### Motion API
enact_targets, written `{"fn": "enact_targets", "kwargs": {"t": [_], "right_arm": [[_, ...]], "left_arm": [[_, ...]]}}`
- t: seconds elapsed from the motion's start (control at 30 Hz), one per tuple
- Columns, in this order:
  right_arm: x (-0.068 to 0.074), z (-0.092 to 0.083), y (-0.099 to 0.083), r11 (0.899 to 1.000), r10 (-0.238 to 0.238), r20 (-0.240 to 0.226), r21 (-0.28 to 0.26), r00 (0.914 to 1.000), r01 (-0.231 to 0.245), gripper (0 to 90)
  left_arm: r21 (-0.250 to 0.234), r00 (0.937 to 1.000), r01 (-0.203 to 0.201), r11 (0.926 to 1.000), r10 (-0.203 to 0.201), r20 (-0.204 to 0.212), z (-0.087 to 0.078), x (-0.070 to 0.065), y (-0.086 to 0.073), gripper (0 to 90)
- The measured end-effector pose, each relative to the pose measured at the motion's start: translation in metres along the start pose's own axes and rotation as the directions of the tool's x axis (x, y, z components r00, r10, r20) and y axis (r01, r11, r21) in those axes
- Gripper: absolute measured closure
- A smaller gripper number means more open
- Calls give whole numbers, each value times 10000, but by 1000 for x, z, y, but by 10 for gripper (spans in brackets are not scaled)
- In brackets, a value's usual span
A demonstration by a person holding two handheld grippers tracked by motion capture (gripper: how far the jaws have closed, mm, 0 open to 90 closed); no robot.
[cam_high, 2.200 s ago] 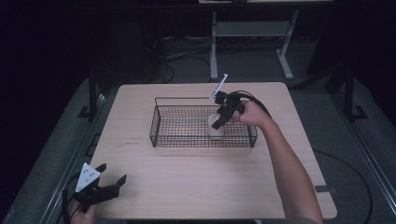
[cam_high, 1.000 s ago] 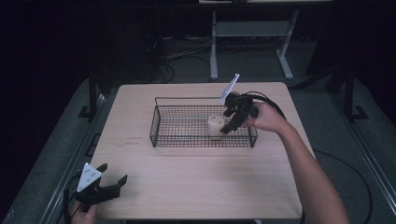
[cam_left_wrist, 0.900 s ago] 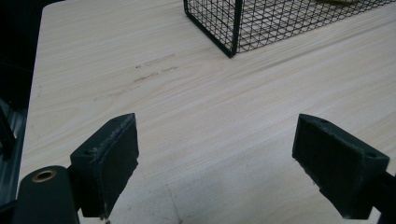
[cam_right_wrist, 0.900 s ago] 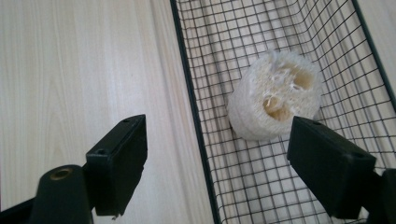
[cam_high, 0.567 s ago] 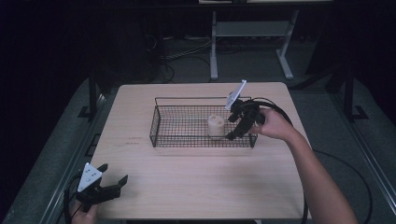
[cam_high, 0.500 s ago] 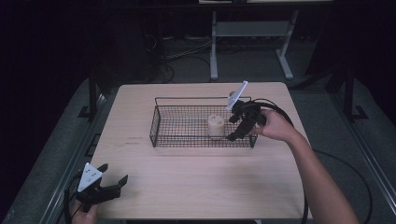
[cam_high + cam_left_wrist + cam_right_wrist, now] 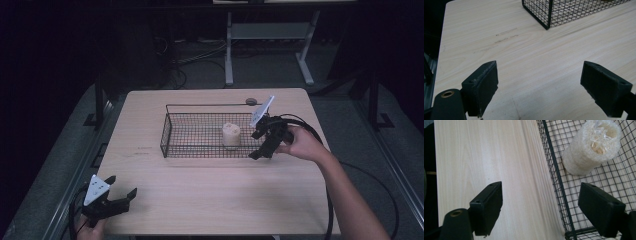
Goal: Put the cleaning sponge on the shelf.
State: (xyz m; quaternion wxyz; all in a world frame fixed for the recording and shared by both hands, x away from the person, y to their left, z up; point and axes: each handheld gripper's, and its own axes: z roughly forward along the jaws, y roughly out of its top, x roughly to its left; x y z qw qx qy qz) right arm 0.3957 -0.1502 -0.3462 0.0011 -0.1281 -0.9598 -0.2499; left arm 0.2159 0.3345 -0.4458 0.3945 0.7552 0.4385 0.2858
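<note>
A cream loofah piece (image 7: 231,135) stands upright in a black wire basket (image 7: 200,148) on the wooden table, near the basket's right end. My right gripper (image 7: 255,146) hovers at the basket's right front corner, open, with nothing between its jaws. In the right gripper view the basket's wall (image 7: 554,170) runs between the jaws of the right gripper (image 7: 540,207), and the loofah (image 7: 591,147) lies beyond them inside the mesh. My left gripper (image 7: 122,186) rests open at the table's front left corner. In the left gripper view, bare wood lies between the jaws of the left gripper (image 7: 539,85), and the basket's corner (image 7: 548,15) is farther off.
A small grey disc (image 7: 251,101) lies on the table (image 7: 215,200) just behind the basket. The right gripper's cable (image 7: 310,131) loops over the table's right side. A metal stand (image 7: 265,35) and cables sit on the dark floor beyond the table.
My right gripper has drawn away from the loofah, rightward and toward the front, to the basket's right end. The loofah stays standing in the basket. The left gripper has not moved.
</note>
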Motion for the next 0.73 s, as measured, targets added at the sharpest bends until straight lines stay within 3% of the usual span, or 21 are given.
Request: {"fn": "enact_targets", "kwargs": {"t": [0.37,0.73], "right_arm": [[10,-1,-18,9999,90,37,70,10000,-90,195],[29,2,-42,9997,132,129,184,9998,-135,194]], "left_arm": [[12,10000,1,10000,-1,-1,0,0,0,137],[76,9999,-97,9999,97,48,1,-1,0,137]]}}
